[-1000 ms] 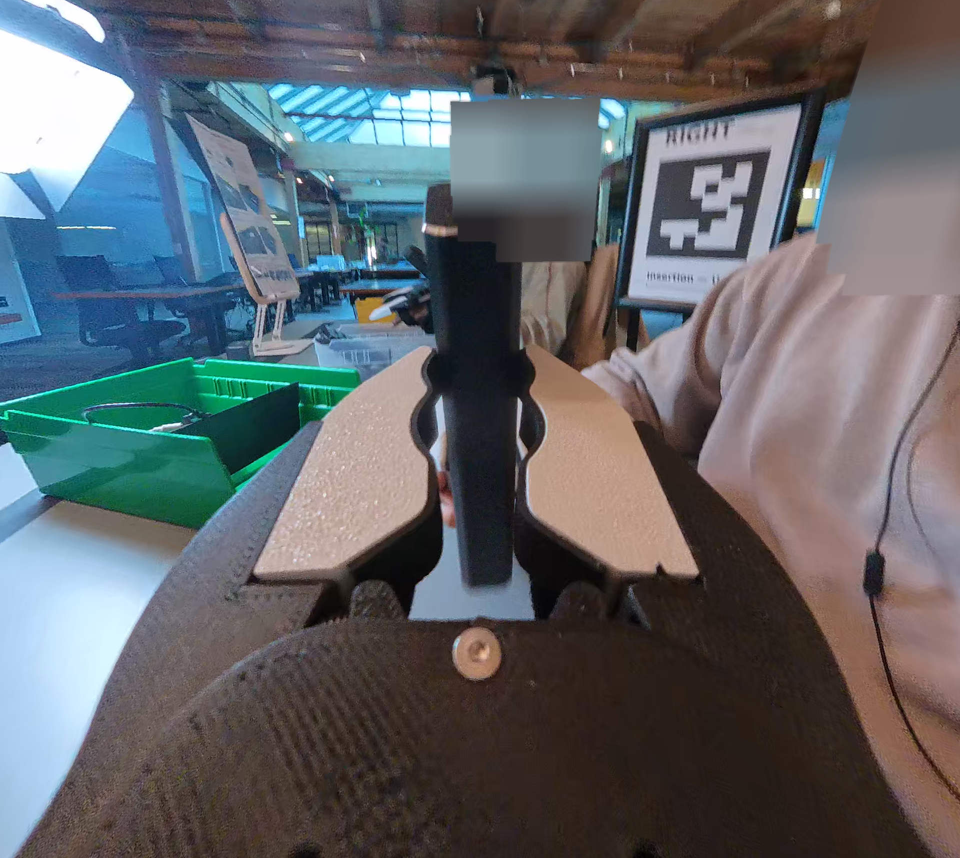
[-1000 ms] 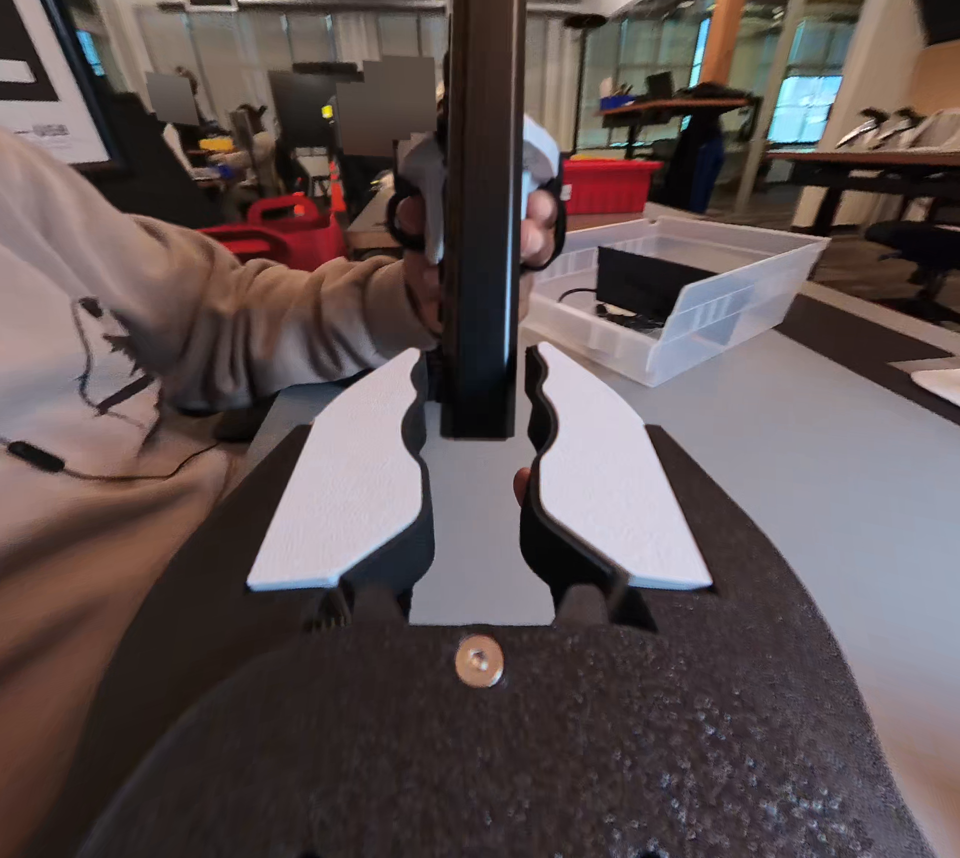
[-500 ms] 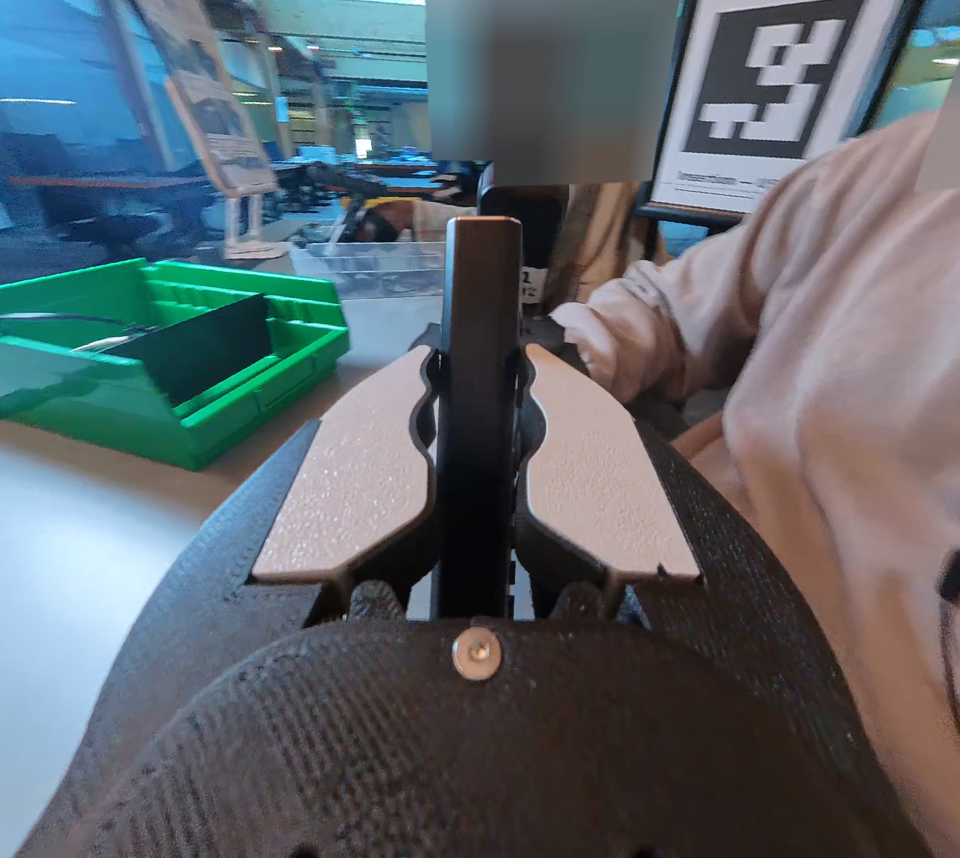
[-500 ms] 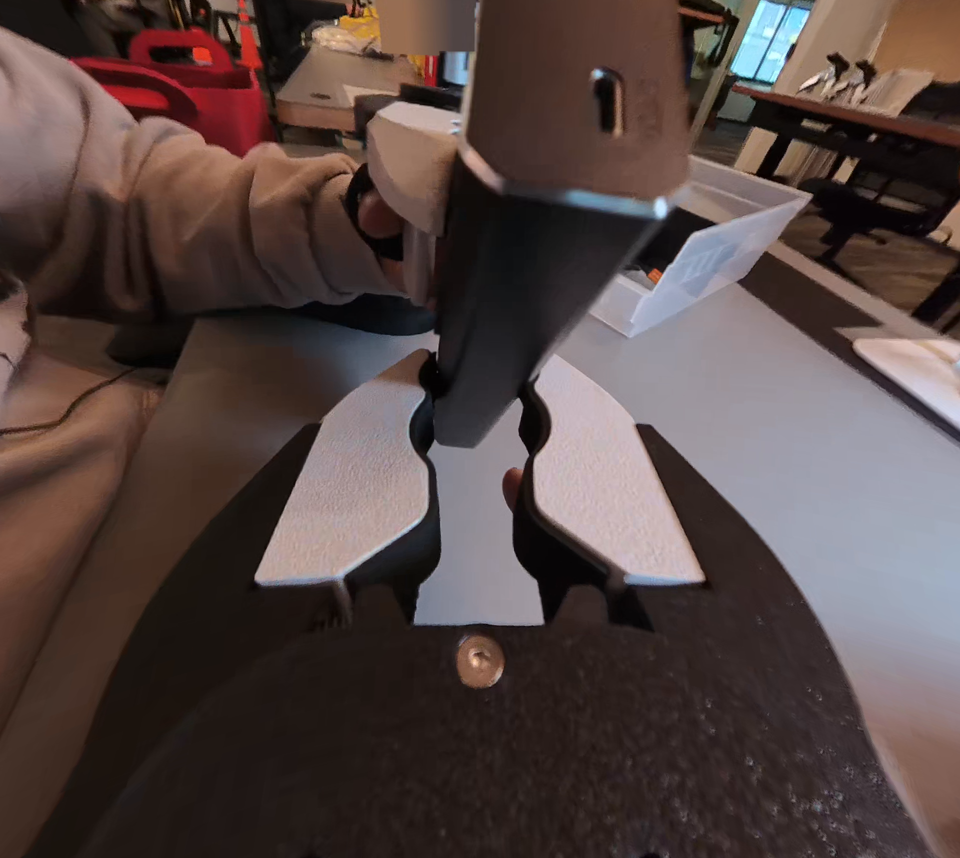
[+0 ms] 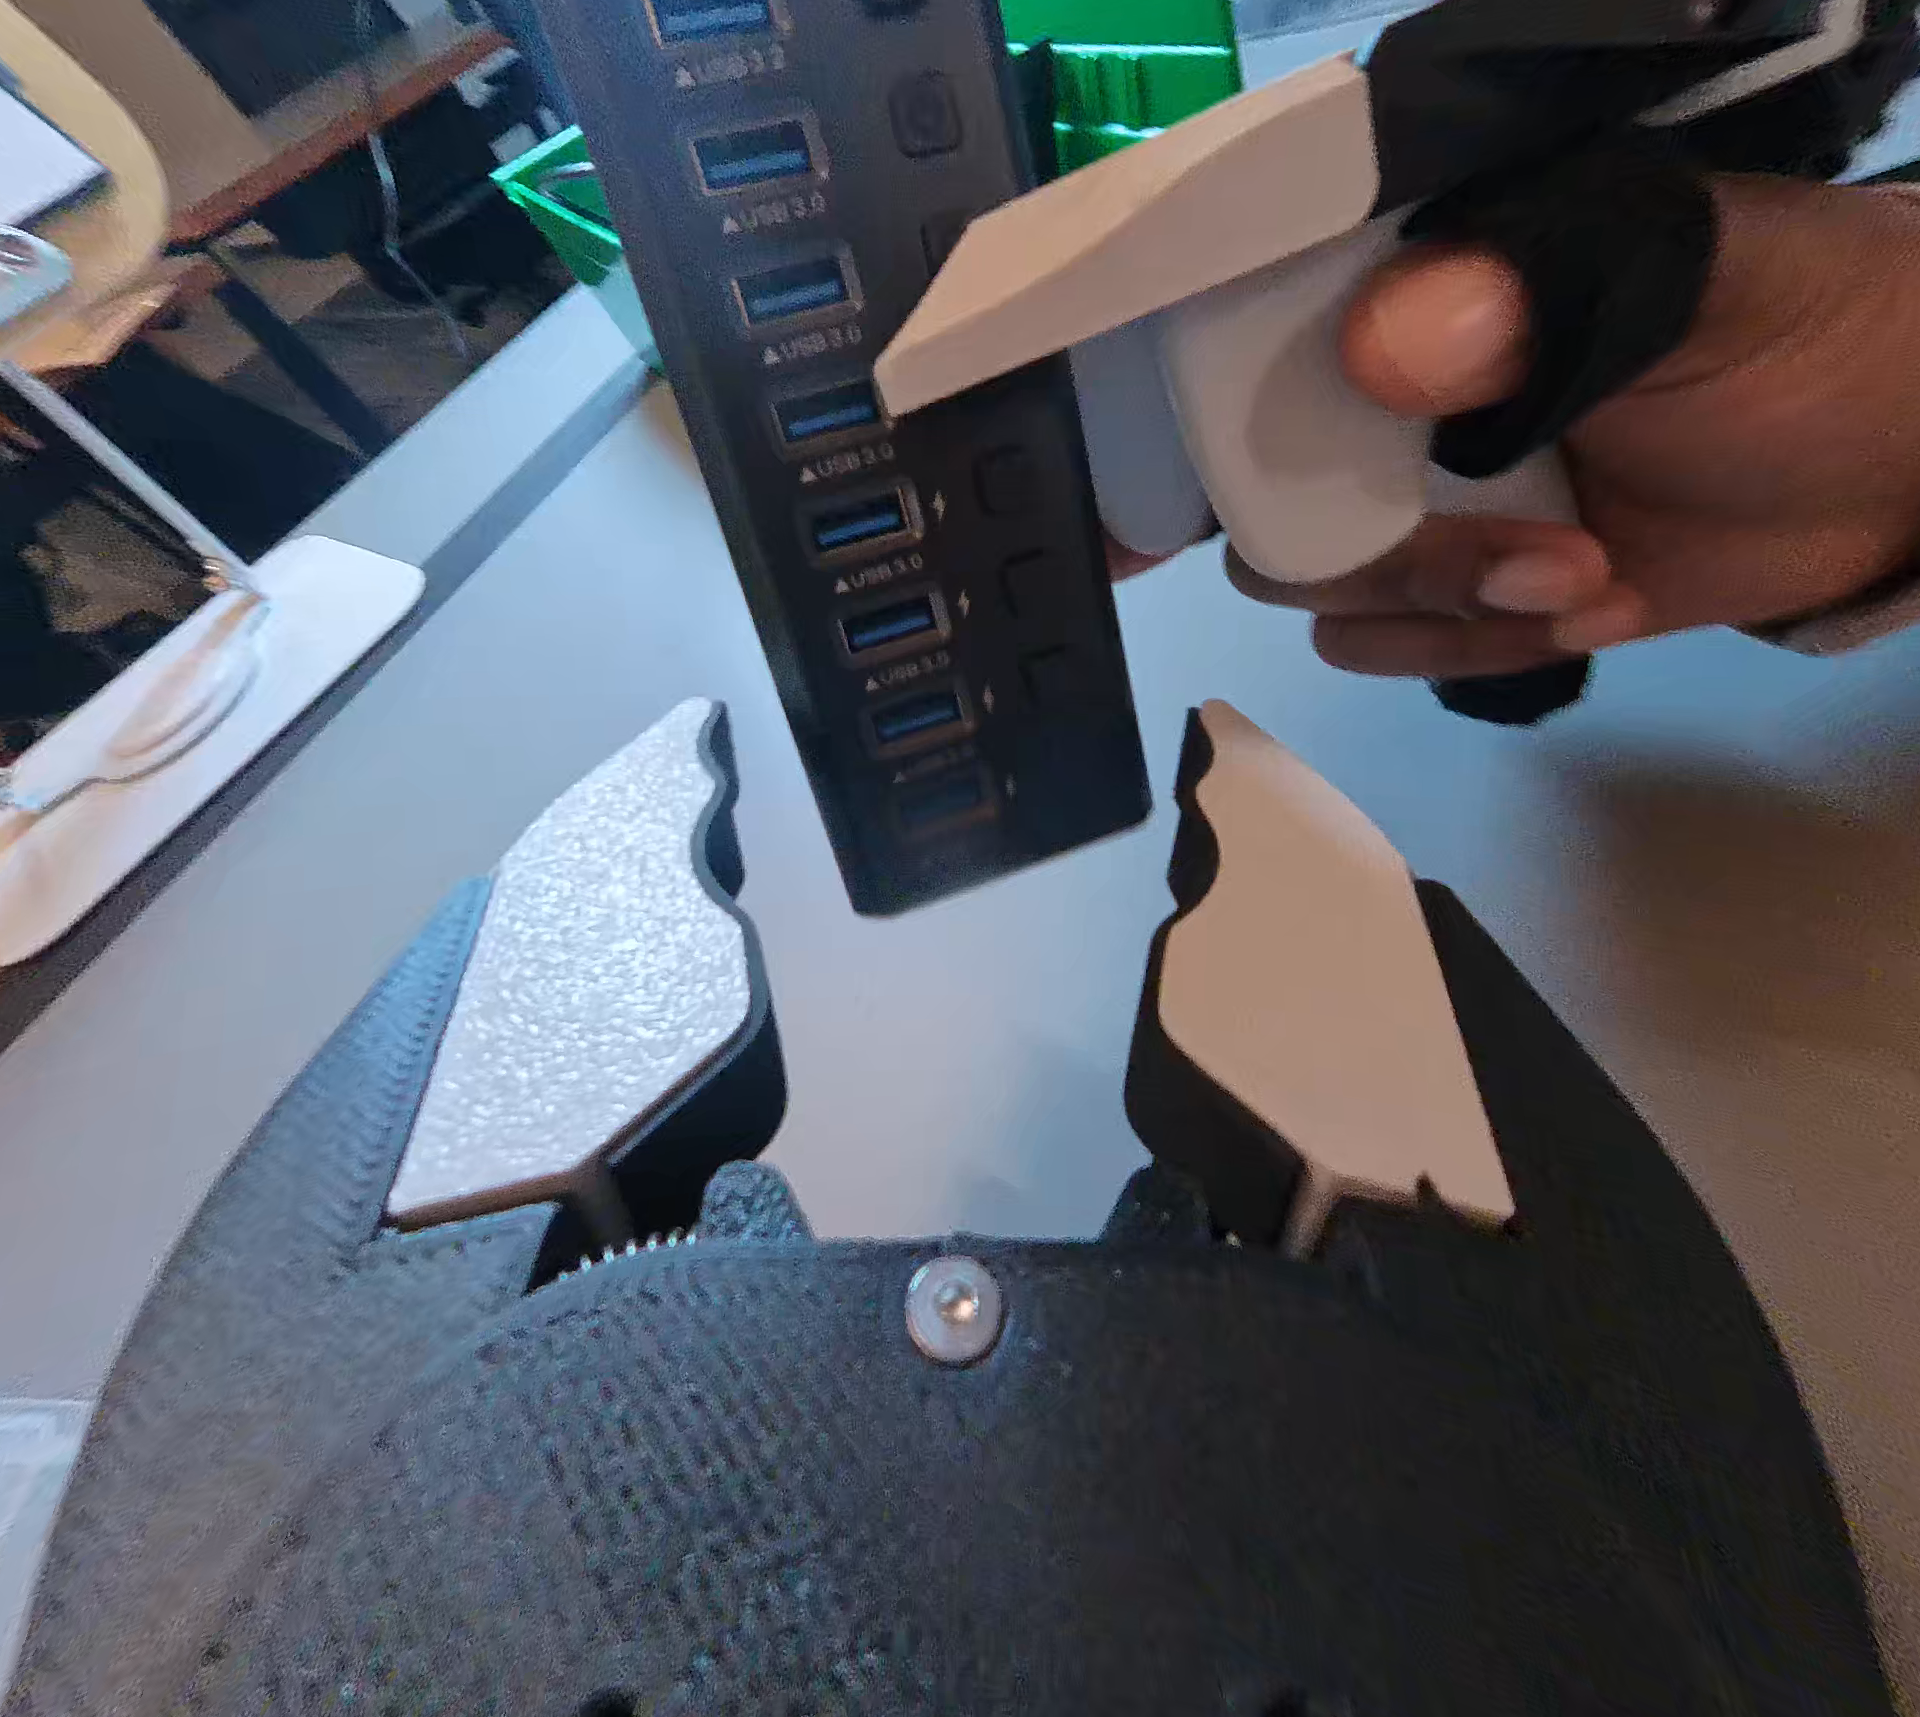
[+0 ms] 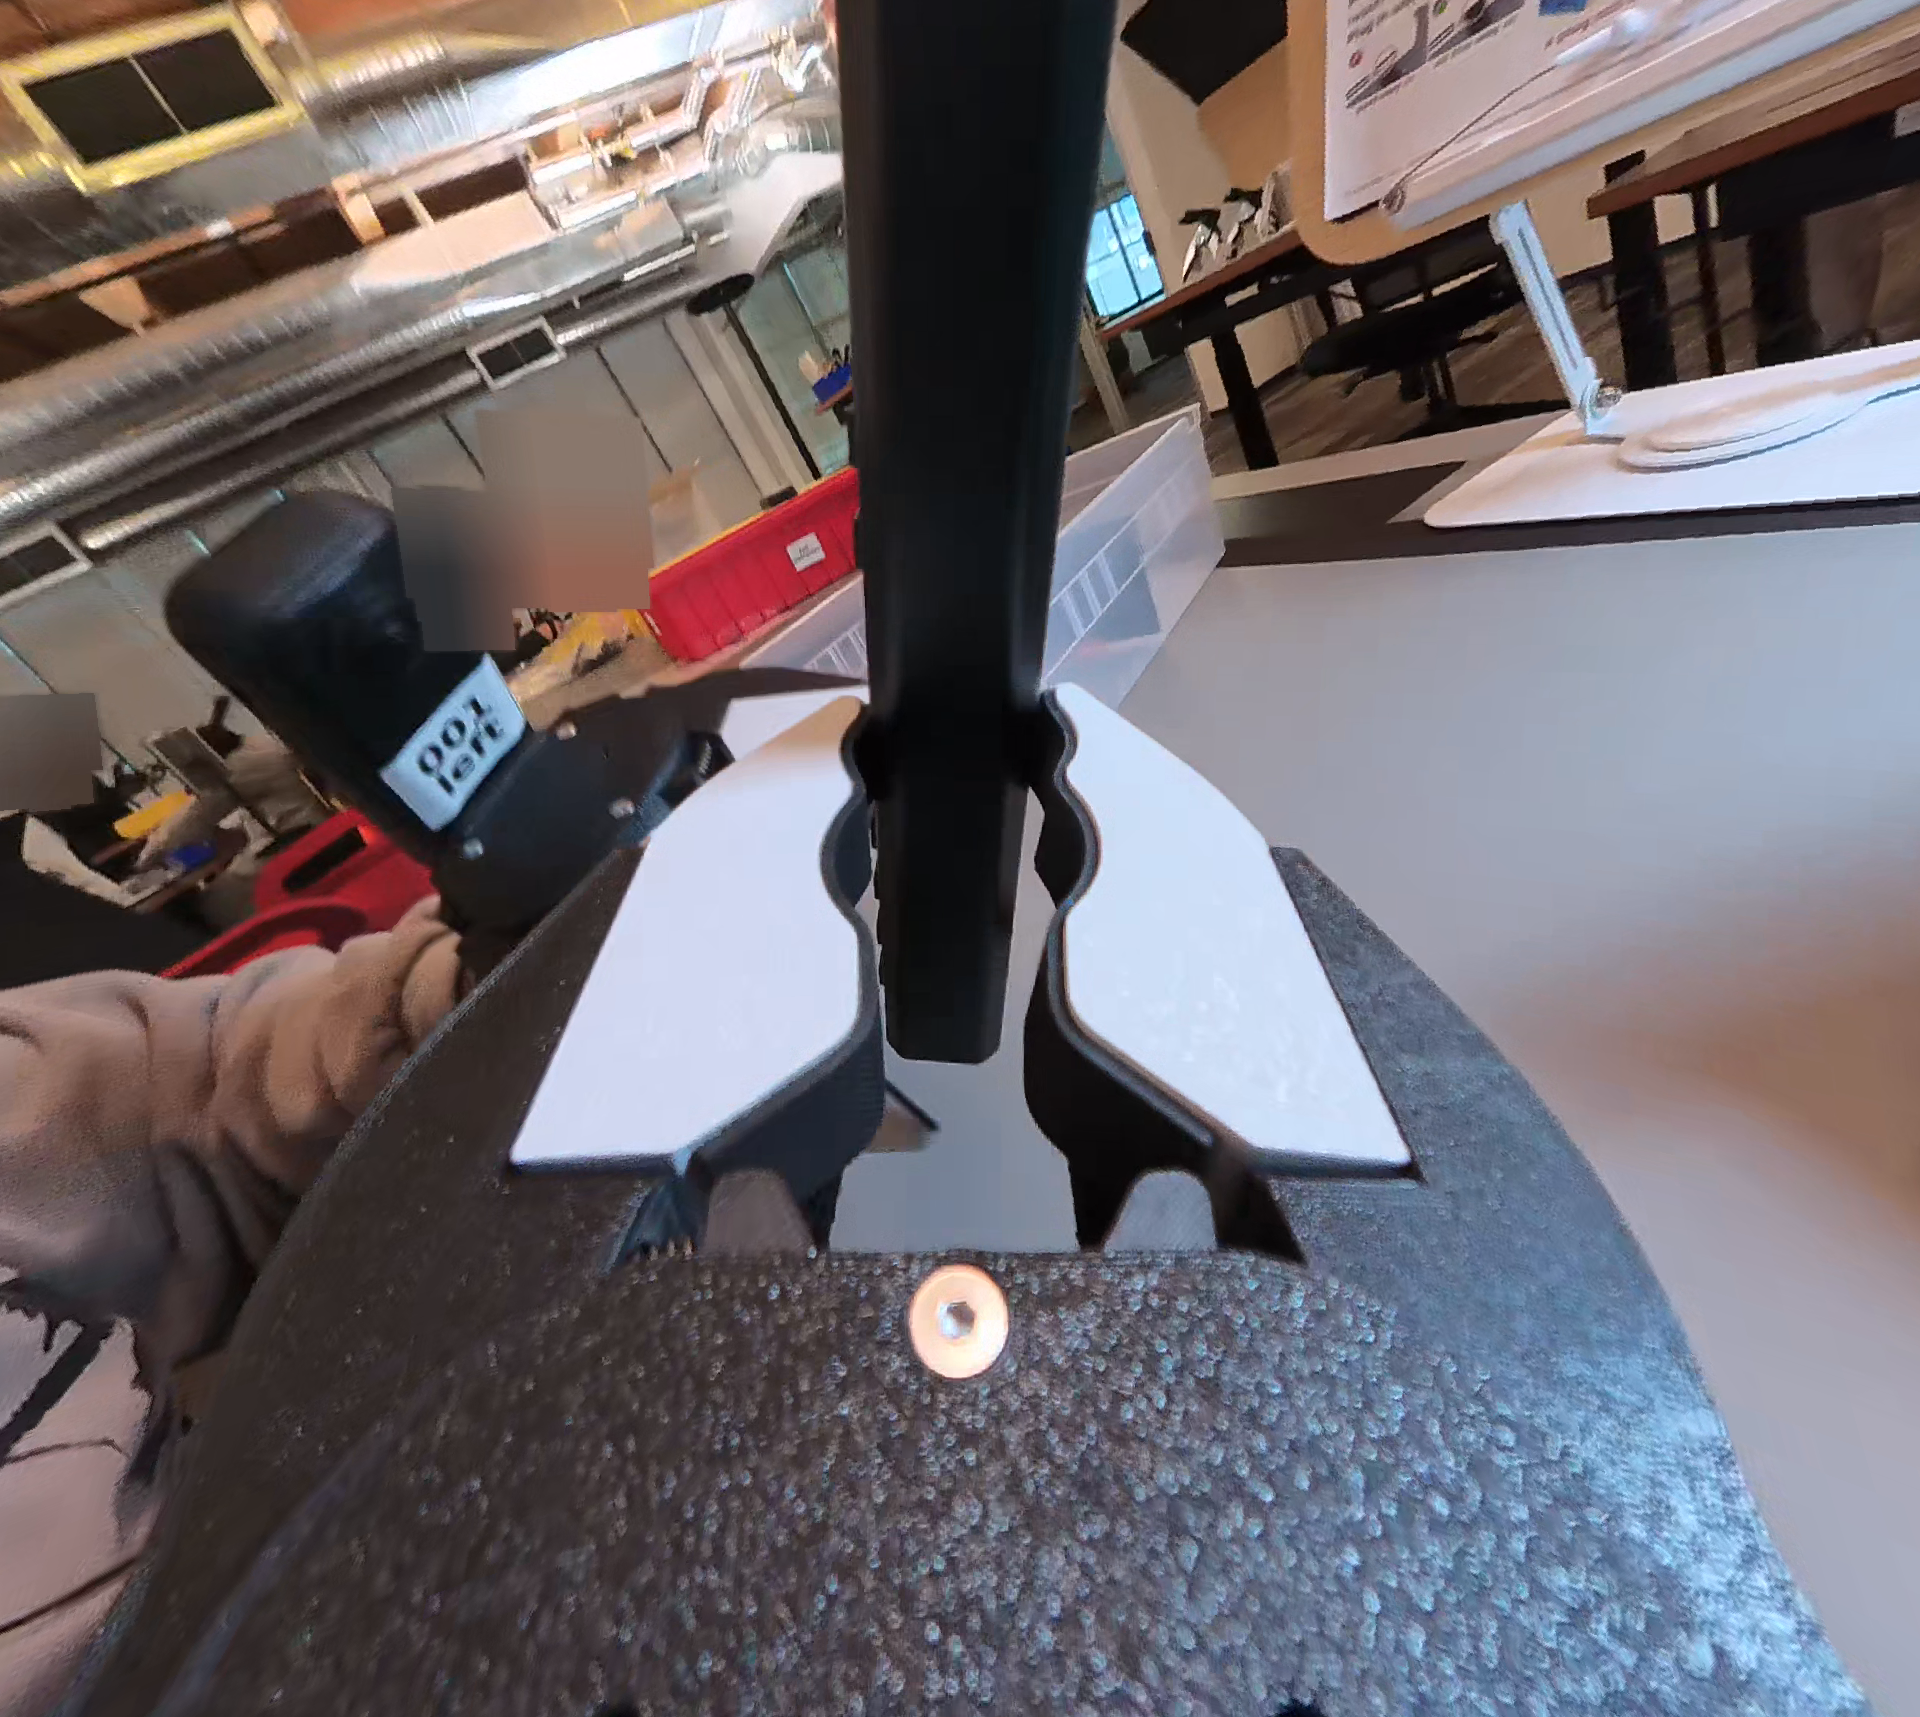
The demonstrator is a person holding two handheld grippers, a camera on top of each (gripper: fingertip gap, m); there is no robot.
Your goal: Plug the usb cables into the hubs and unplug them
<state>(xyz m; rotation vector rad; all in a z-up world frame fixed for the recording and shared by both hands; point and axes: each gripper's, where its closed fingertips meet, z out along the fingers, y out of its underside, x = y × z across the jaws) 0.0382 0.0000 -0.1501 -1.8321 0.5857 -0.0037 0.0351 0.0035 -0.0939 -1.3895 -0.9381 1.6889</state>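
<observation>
The grey matte tabletop [image 5: 540, 680] was seen beneath both tools, with a green plastic bin [image 5: 1127, 41] at its far side and a clear plastic bin [image 6: 1127, 545] near the right gripper. The long black multi-port USB hub [image 5: 831, 337] was held above the table, port face toward the left wrist camera. The right gripper [image 6: 951, 846] was clamped on the hub's narrow sides near its lower end. The left gripper [image 5: 956, 836] was spread wide, the hub's end between its fingers without contact. No cable was seen plugged in.
</observation>
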